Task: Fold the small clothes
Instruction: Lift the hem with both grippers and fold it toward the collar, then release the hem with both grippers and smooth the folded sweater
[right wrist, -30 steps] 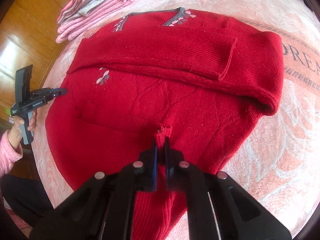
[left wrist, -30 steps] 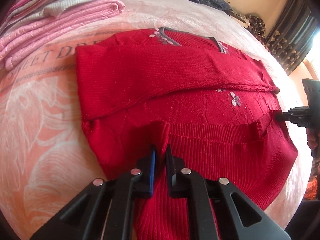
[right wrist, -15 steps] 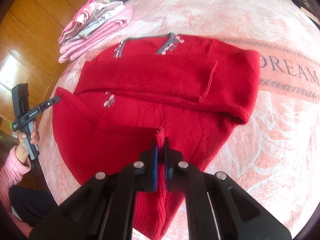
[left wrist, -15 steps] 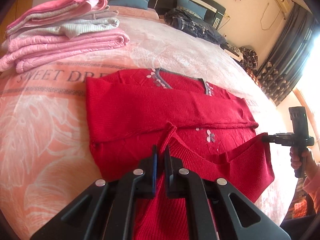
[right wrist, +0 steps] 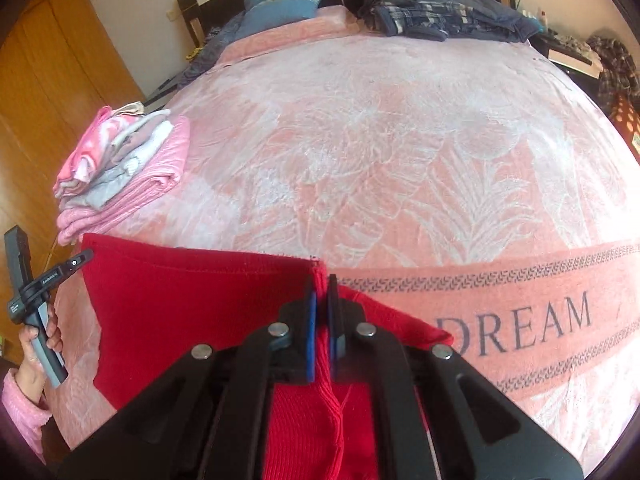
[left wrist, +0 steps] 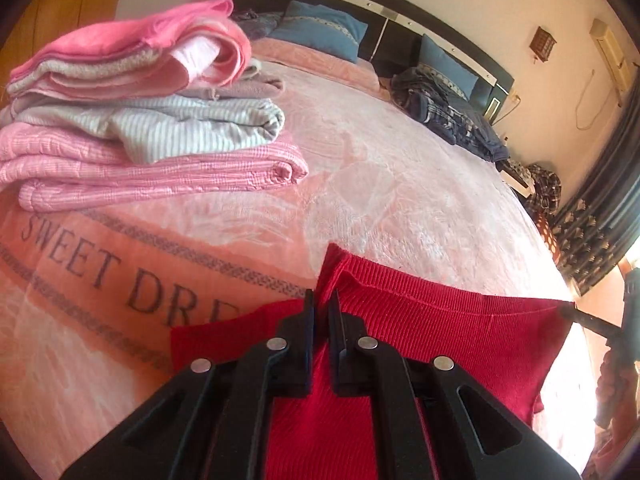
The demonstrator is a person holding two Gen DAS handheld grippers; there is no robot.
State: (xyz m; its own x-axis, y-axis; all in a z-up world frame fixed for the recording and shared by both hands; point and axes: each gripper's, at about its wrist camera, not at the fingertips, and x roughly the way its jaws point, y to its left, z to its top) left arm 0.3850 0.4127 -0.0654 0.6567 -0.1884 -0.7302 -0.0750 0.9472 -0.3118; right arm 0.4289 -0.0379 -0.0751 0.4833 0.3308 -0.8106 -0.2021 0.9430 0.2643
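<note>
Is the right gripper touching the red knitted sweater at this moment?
Touching. In the right wrist view, the right gripper is shut on the hem of the red knitted sweater, with red fabric pinched between its fingers.

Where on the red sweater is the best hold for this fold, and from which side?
At the two corners of the ribbed hem, coming in from the near edge of the bed. The left gripper and right gripper each pinch a corner of the red sweater, so the hem stretches straight between them and the fabric hangs flat below.
</note>
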